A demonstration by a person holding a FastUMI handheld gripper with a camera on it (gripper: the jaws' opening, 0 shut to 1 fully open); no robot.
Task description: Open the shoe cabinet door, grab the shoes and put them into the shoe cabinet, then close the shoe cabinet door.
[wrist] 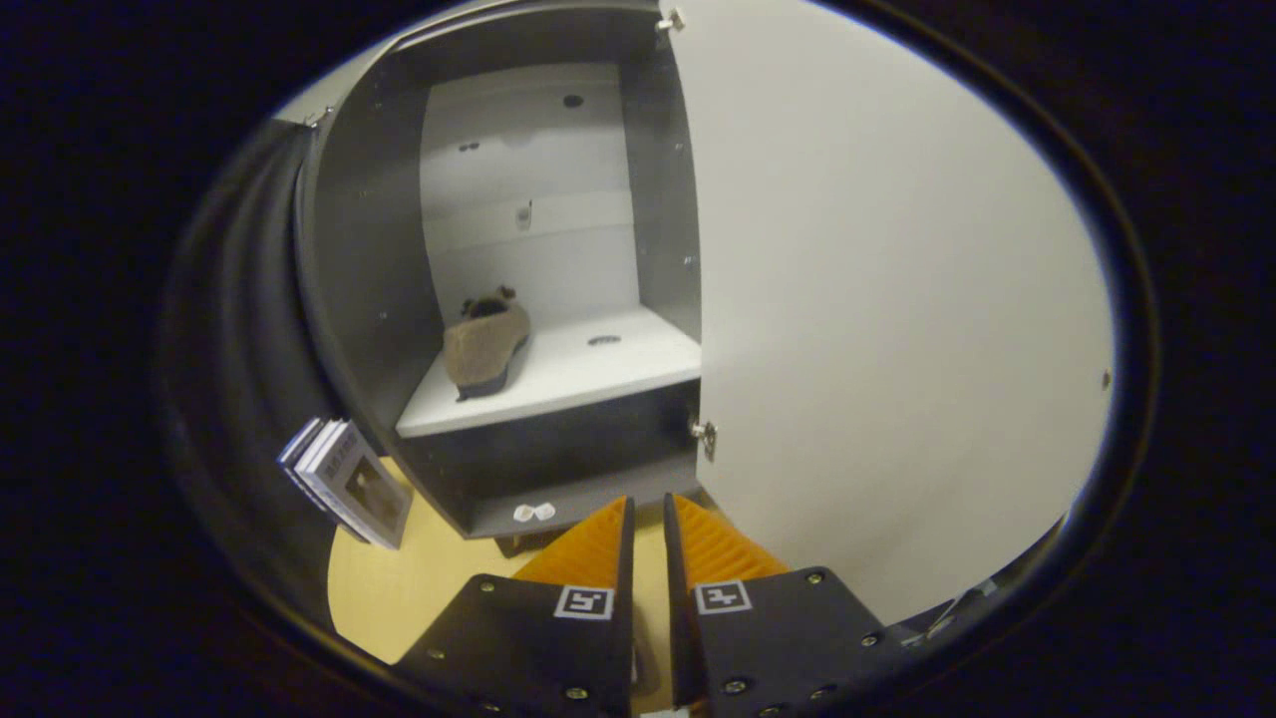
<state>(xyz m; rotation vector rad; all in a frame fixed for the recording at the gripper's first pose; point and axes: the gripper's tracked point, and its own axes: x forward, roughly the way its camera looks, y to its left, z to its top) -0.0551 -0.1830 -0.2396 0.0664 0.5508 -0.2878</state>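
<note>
The grey shoe cabinet (pixel 369 249) stands open ahead of me. A brown shoe (pixel 485 346) lies on its white shelf (pixel 598 369), toward the left wall. The white door (pixel 877 299) is swung wide open to the right, hinged at the cabinet's right wall, and reaches close beside my right finger. My gripper (pixel 646 511) sits low in front of the cabinet base, orange fingers (pixel 588 548) nearly together with only a thin gap and nothing between them.
Two or three books (pixel 349 489) lean against the cabinet's left outer wall on the pale wood floor (pixel 419 588). A small white piece (pixel 534 513) lies on the cabinet's bottom ledge. Black cloth hangs to the left.
</note>
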